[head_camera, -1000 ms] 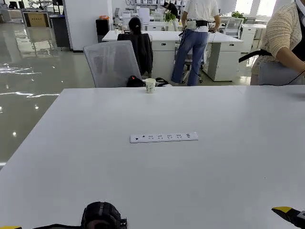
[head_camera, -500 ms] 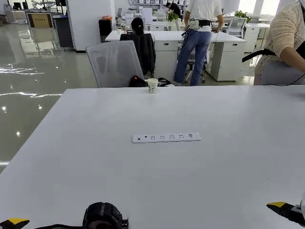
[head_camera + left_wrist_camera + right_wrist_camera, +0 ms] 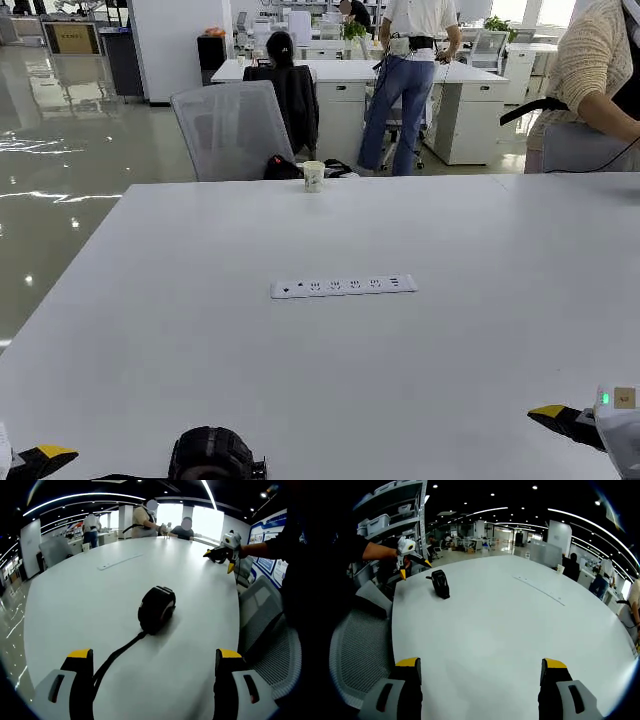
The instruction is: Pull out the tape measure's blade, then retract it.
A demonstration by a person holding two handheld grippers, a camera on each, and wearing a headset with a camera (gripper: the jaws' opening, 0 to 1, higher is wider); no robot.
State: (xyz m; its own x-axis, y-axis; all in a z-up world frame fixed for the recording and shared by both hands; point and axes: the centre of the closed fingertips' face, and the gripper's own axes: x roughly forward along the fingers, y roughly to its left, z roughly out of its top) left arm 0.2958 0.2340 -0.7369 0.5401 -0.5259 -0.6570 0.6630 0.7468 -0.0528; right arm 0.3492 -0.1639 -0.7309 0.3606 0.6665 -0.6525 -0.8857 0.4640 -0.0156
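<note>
left gripper (image 3: 154, 655): jaws wide apart, nothing gripped. one black tape measure (image 3: 156, 608) lies on the white table (image 3: 400, 380) just ahead of it, close to the near edge, on its side. one black strap (image 3: 117, 655) runs from the case back between the jaws, close along the left-hand jaw; cannot tell if it touches. right gripper (image 3: 481, 662): jaws also wide apart, holding nothing, bare table between and ahead of them; well apart from the tape measure, which sits far off to its left beside the other gripper. head view: yellow jaw tips of both grippers at the bottom corners, tape measure between them, nearer the left one. counts: grippers 2, tape measure 1, power strip (image 3: 343, 287) 1, lying flat mid-table, paper cup (image 3: 314, 176) 1, upright at the far edge. grey mesh chair (image 3: 232, 130) 1, behind the far edge. people in the background, 3 clear: one seated, one standing at a desk, one at the right edge.
</note>
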